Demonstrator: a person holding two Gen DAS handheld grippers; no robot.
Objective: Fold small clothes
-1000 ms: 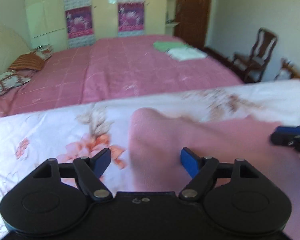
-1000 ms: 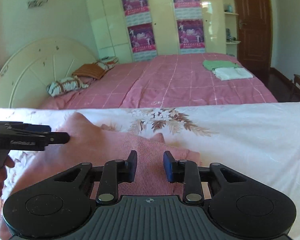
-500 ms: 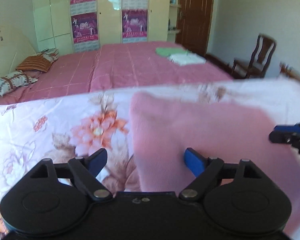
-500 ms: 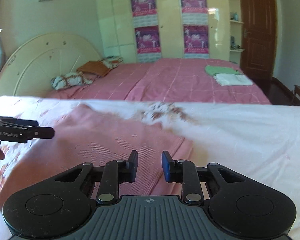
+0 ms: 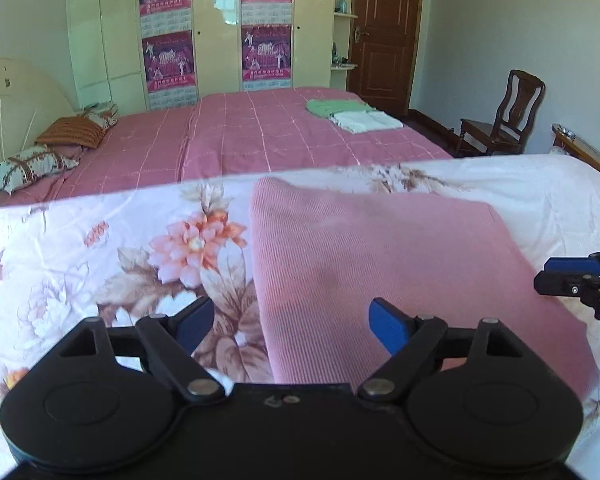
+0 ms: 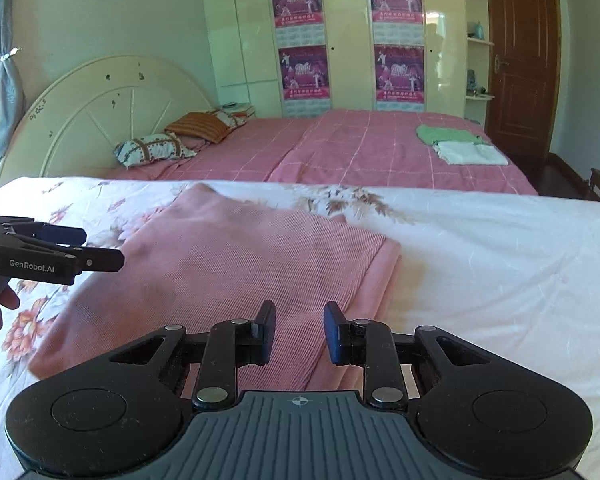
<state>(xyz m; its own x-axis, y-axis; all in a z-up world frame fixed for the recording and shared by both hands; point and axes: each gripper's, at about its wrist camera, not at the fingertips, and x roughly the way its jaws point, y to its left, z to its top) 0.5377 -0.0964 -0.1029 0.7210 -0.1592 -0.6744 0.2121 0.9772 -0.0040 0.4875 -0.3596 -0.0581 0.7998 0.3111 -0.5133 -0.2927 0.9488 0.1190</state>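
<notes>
A pink ribbed garment (image 5: pixel 380 264) lies folded and flat on the floral white bedsheet (image 5: pixel 100 264); it also shows in the right wrist view (image 6: pixel 236 272). My left gripper (image 5: pixel 290 322) is wide open and empty, above the garment's near left edge. My right gripper (image 6: pixel 299 332) is open with a narrower gap, empty, above the garment's near right part. Each gripper shows in the other's view: the right one at the right edge (image 5: pixel 580 280), the left one at the left edge (image 6: pixel 52 252).
Beyond the sheet is a pink checked bed (image 5: pixel 260 136) with pillows (image 5: pixel 68 132) at its head and a folded green (image 5: pixel 336 107) and white (image 5: pixel 364 121) garment. A wooden chair (image 5: pixel 504 116) and a brown door (image 5: pixel 384 28) stand at the right.
The pink garment has gone from bunched and raised to lying flat. Both grippers have drawn back from it and risen. The left jaws stayed wide open; the right jaws opened slightly.
</notes>
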